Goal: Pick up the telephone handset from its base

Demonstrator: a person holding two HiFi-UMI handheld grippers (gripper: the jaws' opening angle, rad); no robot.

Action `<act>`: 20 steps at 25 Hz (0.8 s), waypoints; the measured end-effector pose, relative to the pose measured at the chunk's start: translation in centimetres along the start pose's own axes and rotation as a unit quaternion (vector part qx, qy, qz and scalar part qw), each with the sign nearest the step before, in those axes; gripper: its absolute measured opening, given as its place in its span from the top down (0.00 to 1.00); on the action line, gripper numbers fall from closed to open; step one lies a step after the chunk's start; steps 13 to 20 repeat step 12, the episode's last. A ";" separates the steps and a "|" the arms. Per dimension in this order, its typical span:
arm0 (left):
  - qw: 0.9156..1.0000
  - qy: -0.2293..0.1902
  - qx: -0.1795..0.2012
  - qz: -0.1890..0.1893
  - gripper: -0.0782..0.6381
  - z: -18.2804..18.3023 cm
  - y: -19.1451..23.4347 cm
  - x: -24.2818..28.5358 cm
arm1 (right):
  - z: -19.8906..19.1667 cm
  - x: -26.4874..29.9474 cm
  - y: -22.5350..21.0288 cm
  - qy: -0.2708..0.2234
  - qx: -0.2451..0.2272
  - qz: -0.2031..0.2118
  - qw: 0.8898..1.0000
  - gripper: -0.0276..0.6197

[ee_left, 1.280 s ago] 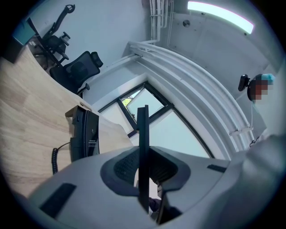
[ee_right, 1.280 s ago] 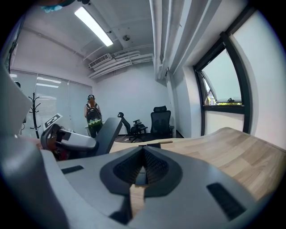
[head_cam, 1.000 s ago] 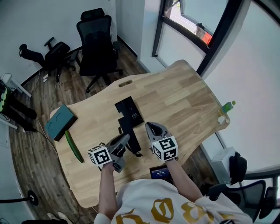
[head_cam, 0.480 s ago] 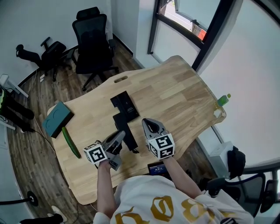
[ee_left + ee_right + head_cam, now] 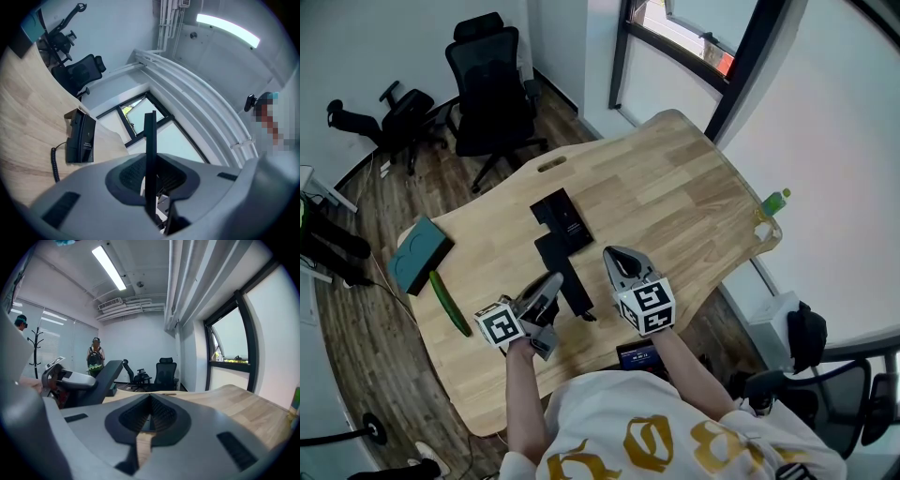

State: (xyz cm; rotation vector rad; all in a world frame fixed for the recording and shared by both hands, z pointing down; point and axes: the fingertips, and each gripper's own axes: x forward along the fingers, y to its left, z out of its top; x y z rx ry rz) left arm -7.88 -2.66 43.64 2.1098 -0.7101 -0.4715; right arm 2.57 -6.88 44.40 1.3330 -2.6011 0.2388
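Left gripper (image 5: 551, 284) clamped on handset (image 5: 555, 258), gripped edge-on between the jaws. Right gripper (image 5: 611, 253) closed, empty, just beside it. Handset is off the base (image 5: 562, 216), held near it over the table (image 5: 675, 187); coiled cord (image 5: 55, 161) runs to the base. Step: pick-up looks essentially done, handset in the air. Next move likely needs a firm grip and a slow lift so the cord doesn't drag the base. Containers: green bottle (image 5: 774, 200) at table edge, contents unclear; teal box (image 5: 417, 255) closed, contents hidden. Cucumber (image 5: 450, 302) beside the box.
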 end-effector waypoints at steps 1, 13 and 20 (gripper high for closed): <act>1.000 0.000 -0.001 0.000 0.79 0.0 0.0 0.0 | -0.1 0.0 0.0 0.001 0.000 0.000 1.000 0.95; 1.000 -0.007 0.008 0.005 0.79 1.2 0.6 0.3 | 1.2 0.7 -1.6 -0.024 0.006 0.001 1.000 0.95; 1.000 -0.007 0.008 0.005 0.79 1.2 0.6 0.3 | 1.2 0.7 -1.6 -0.024 0.006 0.001 1.000 0.95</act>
